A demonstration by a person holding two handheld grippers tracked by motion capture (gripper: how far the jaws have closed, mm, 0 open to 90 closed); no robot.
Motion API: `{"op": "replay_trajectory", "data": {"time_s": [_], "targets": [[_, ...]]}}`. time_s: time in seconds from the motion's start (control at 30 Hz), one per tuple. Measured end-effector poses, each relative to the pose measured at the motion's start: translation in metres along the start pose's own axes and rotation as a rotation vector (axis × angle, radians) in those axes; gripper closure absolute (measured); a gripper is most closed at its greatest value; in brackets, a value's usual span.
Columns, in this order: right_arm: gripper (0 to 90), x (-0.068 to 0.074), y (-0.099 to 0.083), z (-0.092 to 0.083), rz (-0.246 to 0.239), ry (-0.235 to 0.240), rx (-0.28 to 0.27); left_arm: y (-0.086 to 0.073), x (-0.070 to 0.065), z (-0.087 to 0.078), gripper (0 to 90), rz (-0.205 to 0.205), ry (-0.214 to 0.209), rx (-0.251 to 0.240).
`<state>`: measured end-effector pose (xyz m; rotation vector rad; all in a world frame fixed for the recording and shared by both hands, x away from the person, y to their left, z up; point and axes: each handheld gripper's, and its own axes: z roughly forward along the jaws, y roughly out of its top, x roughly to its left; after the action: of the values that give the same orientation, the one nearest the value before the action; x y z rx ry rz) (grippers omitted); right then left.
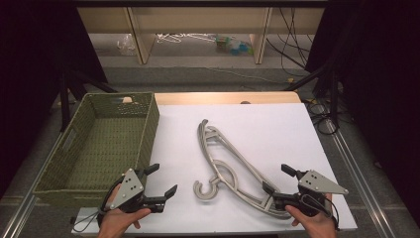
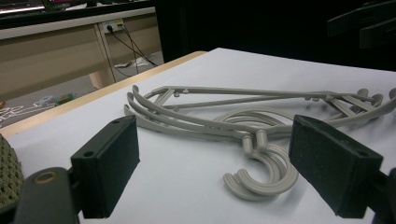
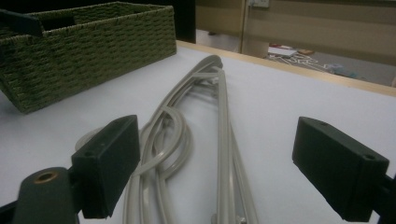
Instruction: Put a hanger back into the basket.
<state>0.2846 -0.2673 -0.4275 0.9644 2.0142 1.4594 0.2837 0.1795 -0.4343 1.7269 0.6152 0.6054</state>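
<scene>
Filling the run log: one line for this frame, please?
left gripper: open, empty, facing hook | right gripper: open, at end of hangers | basket: empty | hangers: flat on table

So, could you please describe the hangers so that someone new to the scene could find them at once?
On the white table, right of the green woven basket, lie the grey plastic hangers, stacked flat. Their hooks curl toward the left gripper, and their near end lies between the fingers of the open right gripper. They are the only grey, curved things there.
</scene>
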Motion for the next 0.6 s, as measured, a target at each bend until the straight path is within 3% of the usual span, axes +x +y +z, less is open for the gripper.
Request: {"op": "replay_trajectory", "data": {"time_s": [0.27, 0.3, 0.6], "targets": [[16.0, 0.003, -0.001, 0.004, -0.021, 0.013, 0.014, 0.0, -0.001, 0.001, 15.9, -0.01, -0.001, 0.006], [16.0, 0.006, -0.001, 0.005, -0.007, 0.017, 0.036, 0.0, -0.001, 0.001, 15.9, -0.004, 0.002, 0.007], [16.3, 0.017, 0.001, 0.013, -0.065, 0.054, 0.095, -0.001, -0.003, 0.002, 16.0, -0.003, -0.001, 0.013]]}}
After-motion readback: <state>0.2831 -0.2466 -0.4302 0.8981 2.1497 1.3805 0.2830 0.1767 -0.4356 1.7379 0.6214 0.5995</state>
